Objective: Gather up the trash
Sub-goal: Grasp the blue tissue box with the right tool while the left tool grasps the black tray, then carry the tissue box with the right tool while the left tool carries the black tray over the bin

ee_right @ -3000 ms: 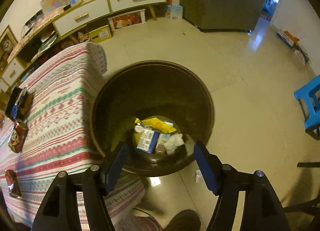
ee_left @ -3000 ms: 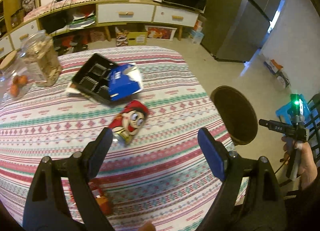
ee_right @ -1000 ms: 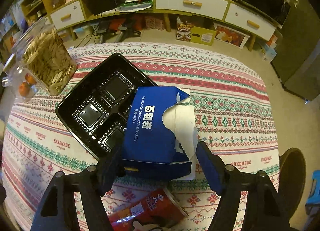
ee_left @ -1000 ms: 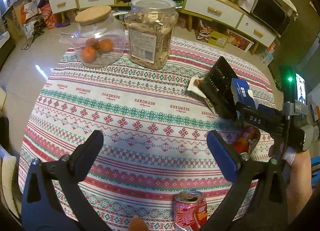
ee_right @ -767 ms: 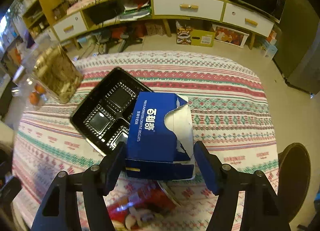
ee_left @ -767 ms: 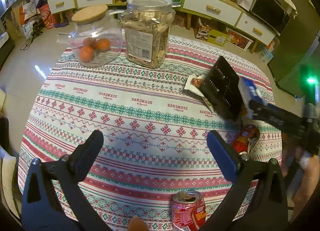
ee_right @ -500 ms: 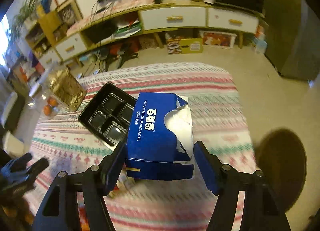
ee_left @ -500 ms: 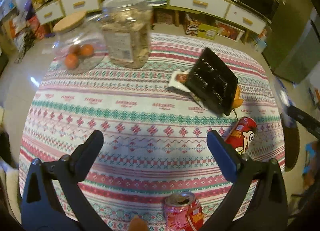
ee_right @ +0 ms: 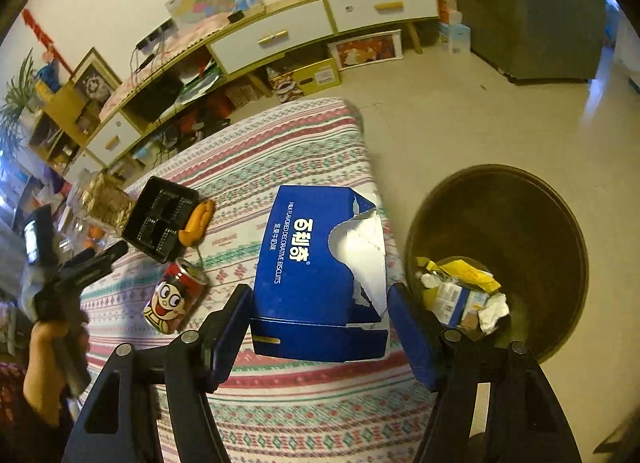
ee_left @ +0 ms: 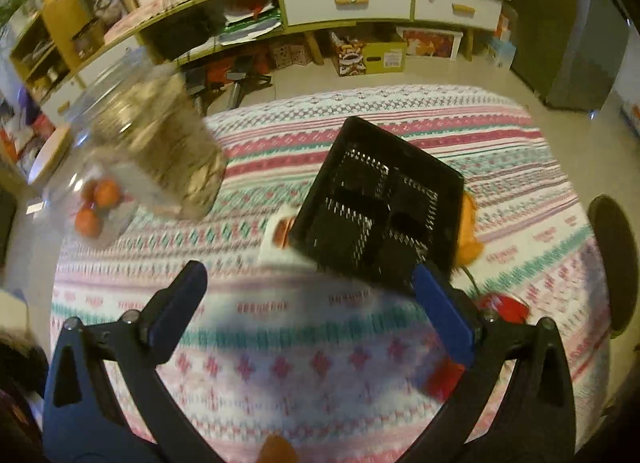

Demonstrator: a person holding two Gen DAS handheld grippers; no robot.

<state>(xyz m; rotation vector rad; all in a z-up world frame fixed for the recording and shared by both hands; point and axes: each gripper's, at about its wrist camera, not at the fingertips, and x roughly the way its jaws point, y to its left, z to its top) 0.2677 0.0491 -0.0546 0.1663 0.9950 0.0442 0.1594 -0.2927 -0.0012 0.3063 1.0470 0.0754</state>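
My right gripper is shut on a torn blue biscuit box and holds it above the table's right edge, just left of the dark round trash bin, which holds several wrappers. My left gripper is open and empty above the patterned tablecloth, just in front of a black plastic tray. A red cartoon can lies on the cloth; it shows partly behind my left gripper's right finger. An orange peel and a white wrapper lie beside the tray.
A jar of snacks and a jar of oranges stand at the table's left. A long cabinet with drawers lines the far wall. The bin also shows at the right in the left wrist view. A fridge stands far right.
My right gripper has swung right with the blue box, from over the tray to beside the bin. My left gripper has moved forward toward the black tray.
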